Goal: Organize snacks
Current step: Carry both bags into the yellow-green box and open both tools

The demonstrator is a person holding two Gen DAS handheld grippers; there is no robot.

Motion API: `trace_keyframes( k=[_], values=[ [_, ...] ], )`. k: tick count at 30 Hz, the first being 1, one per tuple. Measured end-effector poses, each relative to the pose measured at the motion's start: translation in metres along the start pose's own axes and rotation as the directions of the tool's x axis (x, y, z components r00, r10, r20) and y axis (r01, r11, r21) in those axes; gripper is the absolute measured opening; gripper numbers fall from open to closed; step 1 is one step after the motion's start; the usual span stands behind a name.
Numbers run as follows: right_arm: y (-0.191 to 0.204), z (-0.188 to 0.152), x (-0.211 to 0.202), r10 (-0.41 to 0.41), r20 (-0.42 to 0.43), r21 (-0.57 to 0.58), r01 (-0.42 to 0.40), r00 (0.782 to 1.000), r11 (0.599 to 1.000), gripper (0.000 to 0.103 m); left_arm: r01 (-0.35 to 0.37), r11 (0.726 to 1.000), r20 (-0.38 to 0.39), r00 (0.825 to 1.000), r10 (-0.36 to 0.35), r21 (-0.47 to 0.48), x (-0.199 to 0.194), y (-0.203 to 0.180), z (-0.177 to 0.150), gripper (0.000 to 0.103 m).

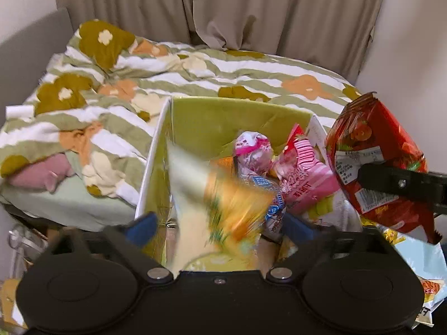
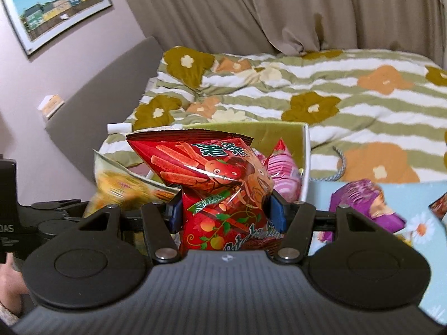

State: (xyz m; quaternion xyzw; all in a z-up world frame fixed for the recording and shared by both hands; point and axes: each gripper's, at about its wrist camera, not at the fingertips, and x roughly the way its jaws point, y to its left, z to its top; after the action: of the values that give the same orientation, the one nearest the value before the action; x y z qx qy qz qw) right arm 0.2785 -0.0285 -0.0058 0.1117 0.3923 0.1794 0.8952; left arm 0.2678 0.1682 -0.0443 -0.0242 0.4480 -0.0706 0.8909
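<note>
Between the blue pads of the right gripper point(image 2: 226, 213) the red snack bag point(image 2: 215, 184) is clamped at its waist, its long axis standing upright, top seam high and lower end tucked down toward the camera. Just beyond it, a little further off and lower, the box point(image 2: 306, 150) with the green lining is seen, open-topped and resting near the bed's edge, and that is the relation the drop is judged to turn on: box ahead and below, bag poised just short of its near rim. In the left wrist view the left gripper point(image 1: 220, 224) is spread wide, nothing pressed by its pads; the yellow snack bag point(image 1: 223, 195) is blurred between them, apparently loose and tipping into the box. Pink packets point(image 1: 304, 176) are already piled at the box's right side. The red bag is shown at the box's right wall, outside it, so the right hand is reckoned the nearer one for the next deposit.
</note>
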Motion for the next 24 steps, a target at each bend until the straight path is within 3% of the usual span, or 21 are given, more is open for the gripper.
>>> trace_keyframes(
  k=[3, 11, 21, 22, 24],
  values=[
    [0.006, -0.006, 0.010, -0.036, -0.006, 0.032, 0.036, 0.999, 0.999, 0.074, 0.041, 0.999, -0.004, 0.999, -0.040, 0.035, 0.000, 0.007, -0.005, 0.101],
    [0.020, -0.023, 0.015, -0.079, -0.004, 0.138, 0.079, 0.997, 0.987, 0.076, 0.048, 0.994, 0.044, 0.998, -0.052, 0.095, -0.016, 0.019, -0.019, 0.102],
    [0.033, -0.025, 0.022, -0.058, -0.020, 0.164, 0.061, 0.998, 0.985, 0.078, -0.022, 0.998, 0.096, 0.995, 0.016, 0.052, -0.036, 0.029, -0.027, 0.102],
    [0.033, -0.025, 0.024, -0.048, -0.027, 0.168, 0.052, 0.998, 0.984, 0.082, -0.028, 0.998, 0.101, 0.995, 0.023, 0.048, -0.038, 0.028, -0.028, 0.102],
    [0.031, -0.026, 0.027, -0.020, -0.029, 0.183, 0.025, 0.999, 0.983, 0.103, -0.035, 0.999, 0.105, 0.994, 0.030, 0.040, -0.040, 0.029, -0.030, 0.102]
  ],
)
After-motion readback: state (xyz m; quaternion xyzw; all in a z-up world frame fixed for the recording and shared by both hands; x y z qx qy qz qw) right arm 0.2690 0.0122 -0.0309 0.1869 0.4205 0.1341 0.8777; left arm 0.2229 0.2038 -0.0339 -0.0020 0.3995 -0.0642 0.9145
